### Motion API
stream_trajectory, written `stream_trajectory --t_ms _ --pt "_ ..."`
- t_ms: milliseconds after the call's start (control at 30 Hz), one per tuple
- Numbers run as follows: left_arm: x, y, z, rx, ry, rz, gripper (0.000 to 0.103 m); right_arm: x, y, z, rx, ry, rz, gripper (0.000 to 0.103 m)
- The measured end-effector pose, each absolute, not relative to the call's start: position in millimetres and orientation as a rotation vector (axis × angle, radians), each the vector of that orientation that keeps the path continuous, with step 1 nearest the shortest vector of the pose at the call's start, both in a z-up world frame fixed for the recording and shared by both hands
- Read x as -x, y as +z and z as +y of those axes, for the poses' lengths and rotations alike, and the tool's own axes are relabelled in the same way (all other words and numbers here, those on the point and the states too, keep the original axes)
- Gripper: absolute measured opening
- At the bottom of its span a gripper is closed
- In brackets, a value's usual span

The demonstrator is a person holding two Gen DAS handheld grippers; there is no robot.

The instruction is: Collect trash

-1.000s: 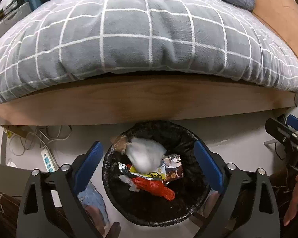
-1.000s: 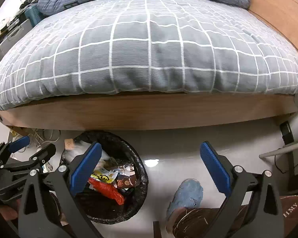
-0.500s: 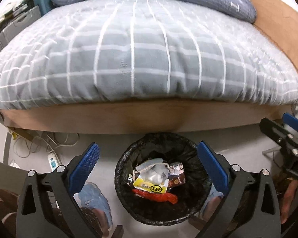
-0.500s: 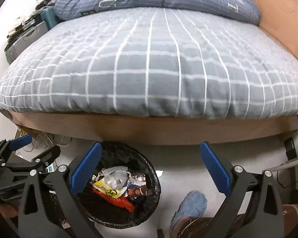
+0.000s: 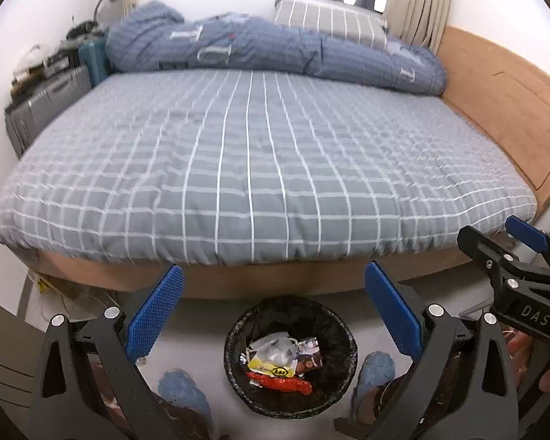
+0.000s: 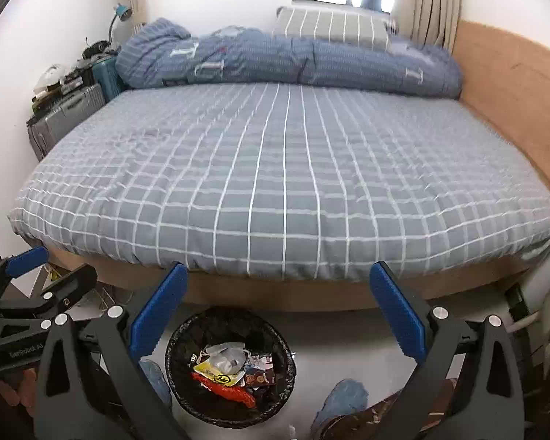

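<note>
A round bin with a black liner [image 5: 234, 348] [image 6: 172, 359] stands on the floor in front of the bed. Inside lie a white crumpled wrapper [image 5: 275, 348] [image 6: 225, 357], a yellow packet [image 5: 273, 368] [image 6: 220, 377], a red wrapper [image 5: 280, 383] [image 6: 225, 390] and a brown packet [image 5: 310, 355] [image 6: 260, 377]. My left gripper [image 5: 273, 311] hangs above the bin, open and empty. My right gripper [image 6: 278, 315] is also open and empty, above and slightly right of the bin. The right gripper [image 5: 524, 245] shows at the right edge of the left wrist view.
A bed with a grey checked cover [image 5: 256, 154] [image 6: 282, 168] fills the view, a blue duvet [image 5: 275, 47] bunched at its far end. Suitcases [image 6: 66, 117] stand at its left. A person's blue slippers [image 5: 181, 390] [image 6: 343, 399] flank the bin. Cables [image 5: 73, 293] lie left.
Both grippers have risen and tilted up, away from the bin, so the whole bed top now shows. The white wrapper that was dropping has settled in the bin.
</note>
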State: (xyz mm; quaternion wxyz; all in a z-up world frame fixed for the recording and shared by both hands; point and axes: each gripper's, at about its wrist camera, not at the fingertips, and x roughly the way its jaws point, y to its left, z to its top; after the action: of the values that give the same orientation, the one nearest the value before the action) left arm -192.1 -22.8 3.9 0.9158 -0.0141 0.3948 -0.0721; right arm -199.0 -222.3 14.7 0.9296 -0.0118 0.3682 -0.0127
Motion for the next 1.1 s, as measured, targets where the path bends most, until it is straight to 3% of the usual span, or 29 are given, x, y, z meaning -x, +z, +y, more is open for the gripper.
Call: stream_trajectory --t_ms 433,1100 --pt "242.9 58.0 -14.3 0.038 -0.141 0.761 0.097 253.5 71.4 -224.0 -0.006 -0.029 0.703 0.095" --pt "240.9 56.0 -13.1 0.019 -0.128 0.785 0.097 251.9 65.0 -215.0 -0.01 -0.024 0.729 0.095"
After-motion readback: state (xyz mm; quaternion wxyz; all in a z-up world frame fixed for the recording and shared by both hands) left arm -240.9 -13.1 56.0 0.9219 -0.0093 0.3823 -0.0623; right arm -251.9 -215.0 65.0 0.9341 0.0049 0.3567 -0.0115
